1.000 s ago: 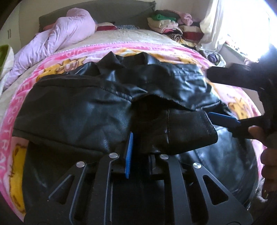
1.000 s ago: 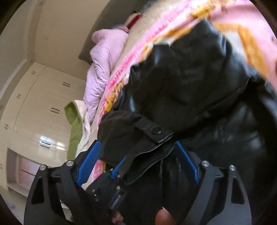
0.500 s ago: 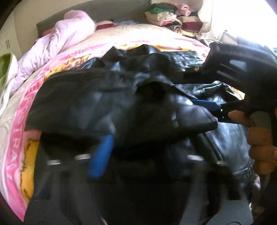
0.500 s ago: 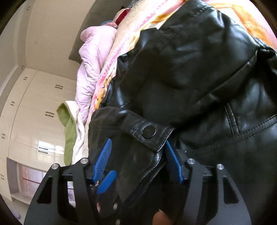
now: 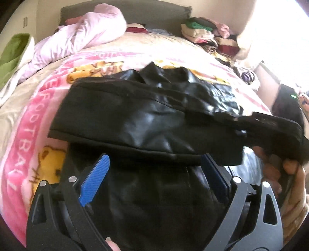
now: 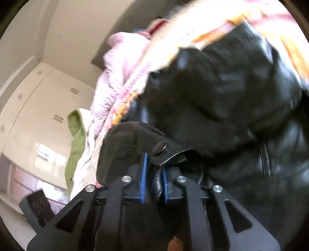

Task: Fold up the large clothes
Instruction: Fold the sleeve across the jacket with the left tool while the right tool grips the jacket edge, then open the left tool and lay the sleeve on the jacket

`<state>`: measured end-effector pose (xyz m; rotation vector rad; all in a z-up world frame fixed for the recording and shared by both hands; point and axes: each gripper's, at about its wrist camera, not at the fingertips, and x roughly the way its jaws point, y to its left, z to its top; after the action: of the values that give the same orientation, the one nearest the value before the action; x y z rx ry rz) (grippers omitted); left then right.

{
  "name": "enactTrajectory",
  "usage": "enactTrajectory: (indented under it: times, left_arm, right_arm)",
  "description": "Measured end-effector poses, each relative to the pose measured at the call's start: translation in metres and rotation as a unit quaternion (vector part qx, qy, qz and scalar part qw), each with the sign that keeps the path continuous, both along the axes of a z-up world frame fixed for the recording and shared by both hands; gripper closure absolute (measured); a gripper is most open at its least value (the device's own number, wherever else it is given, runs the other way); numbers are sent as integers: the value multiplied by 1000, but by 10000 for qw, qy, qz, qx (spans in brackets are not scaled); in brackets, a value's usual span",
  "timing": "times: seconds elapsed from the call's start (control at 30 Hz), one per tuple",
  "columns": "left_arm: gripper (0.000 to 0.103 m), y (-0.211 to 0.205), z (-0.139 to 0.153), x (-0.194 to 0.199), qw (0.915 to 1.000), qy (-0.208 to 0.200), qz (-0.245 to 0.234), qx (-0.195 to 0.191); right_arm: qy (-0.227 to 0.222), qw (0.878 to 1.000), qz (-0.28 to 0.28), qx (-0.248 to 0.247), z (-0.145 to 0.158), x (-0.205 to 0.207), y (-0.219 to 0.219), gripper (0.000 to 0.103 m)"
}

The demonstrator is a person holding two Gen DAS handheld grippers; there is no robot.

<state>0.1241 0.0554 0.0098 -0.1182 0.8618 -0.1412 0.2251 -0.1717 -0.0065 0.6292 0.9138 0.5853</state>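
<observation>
Clutter rings the bed (image 5: 17,108): a quilted pale-pink puffer coat (image 5: 85,36) heaped at the head end against a dark padded headboard (image 5: 154,11), a green-and-cream garment (image 5: 13,52) at the bed's left edge, and a stack of folded clothes (image 5: 204,36) at the far right corner beside a glaring window. A fleecy pink blanket (image 5: 30,123) with yellow cartoon bears covers the mattress; a band of large pale letters runs along its left edge, partly readable as "FOOTBALL" though the end is unclear. In the middle of the blanket lies the black leather jacket (image 5: 135,119), glossy, creased and stitched at its seams, one folded sleeve laid across the body. The left gripper (image 5: 154,179) hovers over the jacket's near part with its ribbed blue pads spread wide and nothing between them. The right gripper (image 6: 153,178) is pressed together, pinching the jacket's cuff tab (image 6: 170,154), a leather strap with a round dark snap button (image 6: 160,147) just beyond the pads. From the left wrist view that gripper's black body crosses the jacket's right side, with the person's fingers (image 5: 289,170) wrapped round its handle. Cream wardrobe doors (image 6: 38,100) with small metal handles stand beyond the bed's left edge, and a dark flat object, too blurred to identify, lies low by them.
</observation>
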Motion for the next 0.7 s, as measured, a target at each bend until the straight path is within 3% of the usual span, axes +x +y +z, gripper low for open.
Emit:
enactTrajectory:
  times: [0.13, 0.33, 0.53, 0.7]
  left_arm:
    - [13, 7, 11, 12, 9999, -78, 106, -81]
    - [10, 9, 25, 36, 9998, -188, 103, -54]
    - [10, 14, 28, 71, 9997, -166, 161, 122]
    - [10, 24, 26, 97, 9996, -44, 274, -62]
  right_arm:
    - [-714, 9969, 139, -303, 35, 5, -1, 92]
    - [-1401, 9870, 84, -780, 71, 25, -18, 92]
    - [-1637, 9769, -123, -1369, 80, 46, -48, 93]
    - [-1565, 9738, -121, -1647, 69, 51, -52, 93]
